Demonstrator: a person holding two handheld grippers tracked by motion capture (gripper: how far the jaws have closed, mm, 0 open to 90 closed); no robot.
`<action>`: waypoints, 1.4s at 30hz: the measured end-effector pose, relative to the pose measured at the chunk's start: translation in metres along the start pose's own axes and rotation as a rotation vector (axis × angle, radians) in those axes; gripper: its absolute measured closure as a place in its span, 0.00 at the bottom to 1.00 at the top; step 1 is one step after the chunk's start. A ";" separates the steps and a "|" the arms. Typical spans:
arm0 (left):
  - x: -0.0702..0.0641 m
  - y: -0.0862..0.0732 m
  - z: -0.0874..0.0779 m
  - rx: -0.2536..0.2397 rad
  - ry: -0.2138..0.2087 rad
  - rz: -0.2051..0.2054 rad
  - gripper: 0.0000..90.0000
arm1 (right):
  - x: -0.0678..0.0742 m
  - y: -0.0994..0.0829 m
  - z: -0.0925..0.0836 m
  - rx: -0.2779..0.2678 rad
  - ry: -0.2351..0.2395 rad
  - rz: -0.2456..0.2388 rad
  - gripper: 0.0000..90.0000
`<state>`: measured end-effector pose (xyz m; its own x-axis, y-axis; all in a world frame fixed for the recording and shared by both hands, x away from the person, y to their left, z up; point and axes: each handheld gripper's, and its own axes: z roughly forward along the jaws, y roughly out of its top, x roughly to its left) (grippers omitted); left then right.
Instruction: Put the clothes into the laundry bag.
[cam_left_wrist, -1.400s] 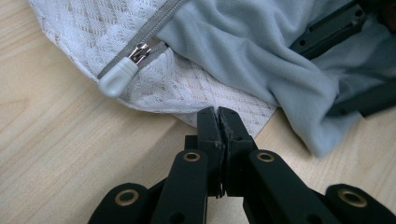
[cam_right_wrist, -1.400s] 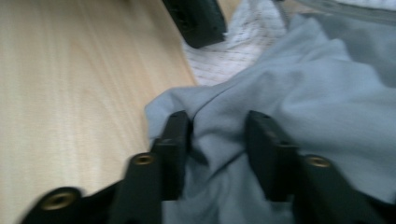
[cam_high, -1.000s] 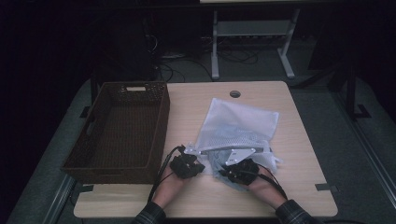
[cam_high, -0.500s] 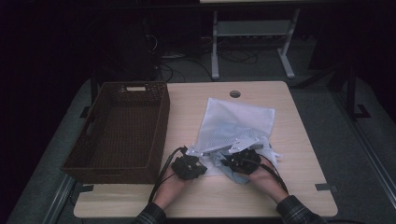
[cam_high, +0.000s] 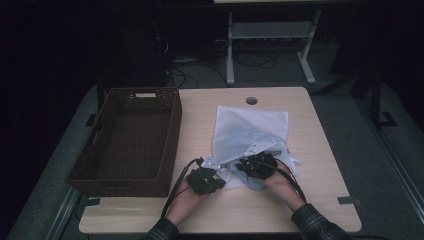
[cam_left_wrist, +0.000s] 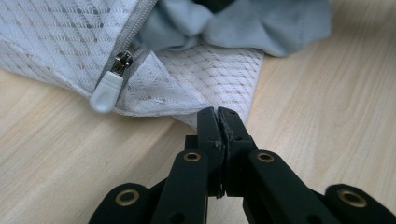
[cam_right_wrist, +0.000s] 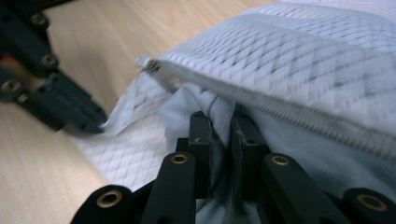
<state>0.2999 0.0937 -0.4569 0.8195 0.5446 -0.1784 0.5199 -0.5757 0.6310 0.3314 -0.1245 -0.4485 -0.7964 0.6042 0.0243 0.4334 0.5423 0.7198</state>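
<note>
Wooden table (cam_high: 320, 150), dark room beyond

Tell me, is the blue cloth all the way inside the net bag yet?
Not yet. Done: the white mesh bag is unzipped, its zipper pull at the corner. In hand: the left gripper pinches the bag's corner against the table, while the right gripper grips the light blue cloth at the opening. Left: pushing the rest in, probably zipping up. The wicker basket beside it holds nothing.
</note>
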 end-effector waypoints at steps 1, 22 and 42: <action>0.000 0.000 0.000 -0.002 -0.002 0.000 0.98 | -0.001 0.001 0.001 -0.003 -0.002 0.003 0.89; -0.011 0.004 0.005 -0.013 -0.041 0.016 0.99 | -0.020 0.013 0.017 -0.056 -0.035 0.047 0.89; -0.014 0.006 0.010 -0.020 -0.047 0.025 0.99 | -0.030 0.023 0.032 -0.084 -0.057 0.057 0.86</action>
<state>0.2940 0.0765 -0.4580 0.8427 0.5007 -0.1977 0.4948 -0.5758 0.6508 0.3790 -0.1111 -0.4550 -0.7455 0.6658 0.0291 0.4385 0.4572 0.7738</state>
